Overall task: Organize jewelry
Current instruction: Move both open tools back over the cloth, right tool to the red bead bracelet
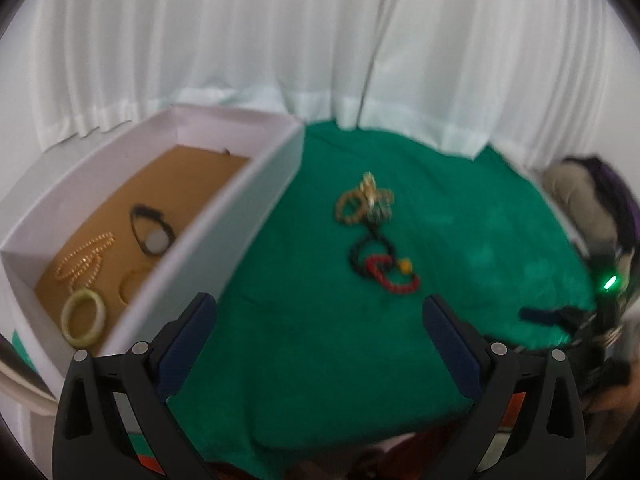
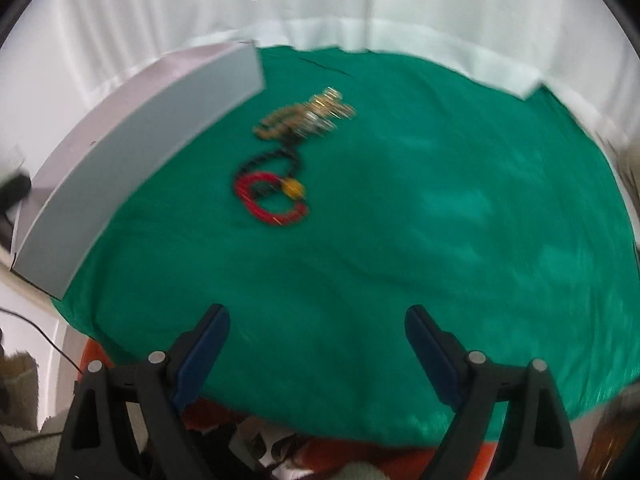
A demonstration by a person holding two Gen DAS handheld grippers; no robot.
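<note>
— Starting at the left gripper: how do its jaws stand?

— Spread wide, nothing between the blue pads but green cloth. They hang above the near part of the cloth-covered table, just right of the white cardboard box.

— And the right gripper?

— Likewise released, jaws wide apart and empty, over bare green cloth near the front edge.

— Where is the jewelry?

— Part of it lies inside the white box, on its brown floor: a pale green bangle at the near end, a thin gold ring-shaped bangle beside it against the wall, a gold chain further in, and a black band with a round pale face beyond that.

— What lies outside the box?

— A loose cluster in the middle of the cloth, well ahead of both grippers. Nearest is a red beaded bracelet, overlapped by a black beaded bracelet with a yellow bead. Behind them sits a tan beaded bracelet touching a tangle of gold and silver pieces; blur hides what those are.

— Does the right camera show the same?

— Yes: red bracelet nearest, black one over it, tan beads and glittering tangle behind, the box wall to their left. White curtains hang behind the table.
</note>
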